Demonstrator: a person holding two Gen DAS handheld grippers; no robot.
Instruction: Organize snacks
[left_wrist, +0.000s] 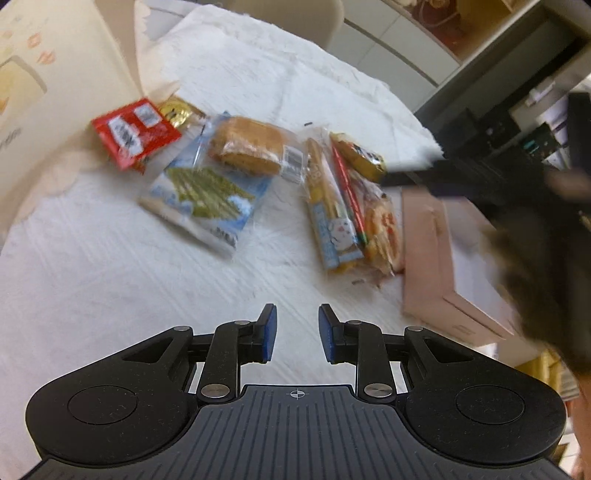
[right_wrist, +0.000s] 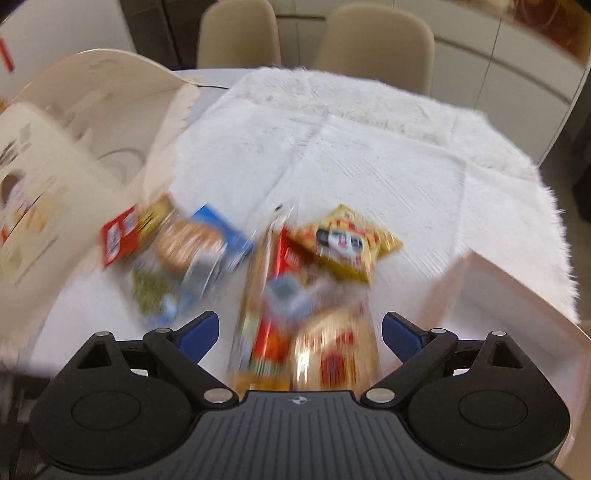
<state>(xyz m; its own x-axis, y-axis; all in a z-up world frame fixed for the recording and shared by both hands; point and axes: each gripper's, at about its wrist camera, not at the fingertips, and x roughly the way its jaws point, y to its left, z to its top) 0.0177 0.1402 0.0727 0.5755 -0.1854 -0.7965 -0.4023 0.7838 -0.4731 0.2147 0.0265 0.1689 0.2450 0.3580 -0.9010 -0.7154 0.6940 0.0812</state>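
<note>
The left gripper (left_wrist: 297, 332) hangs over bare white cloth (left_wrist: 110, 266), its blue pads a little apart with nothing between them. The snacks lie ahead of it: a red packet (left_wrist: 135, 134) and a bread bag (left_wrist: 245, 146) off to its left, long stick packs (left_wrist: 332, 206) to its right, touching a pink box (left_wrist: 428, 254). The right gripper (right_wrist: 300, 332) is spread wide above the stick packs (right_wrist: 266, 325) and holds nothing. A yellow packet (right_wrist: 345, 243) lies just past it. A white carton (right_wrist: 74, 147) stands at its left.

Bright, even indoor light; heavy motion blur, right view worst; fisheye-bent edges.
</note>
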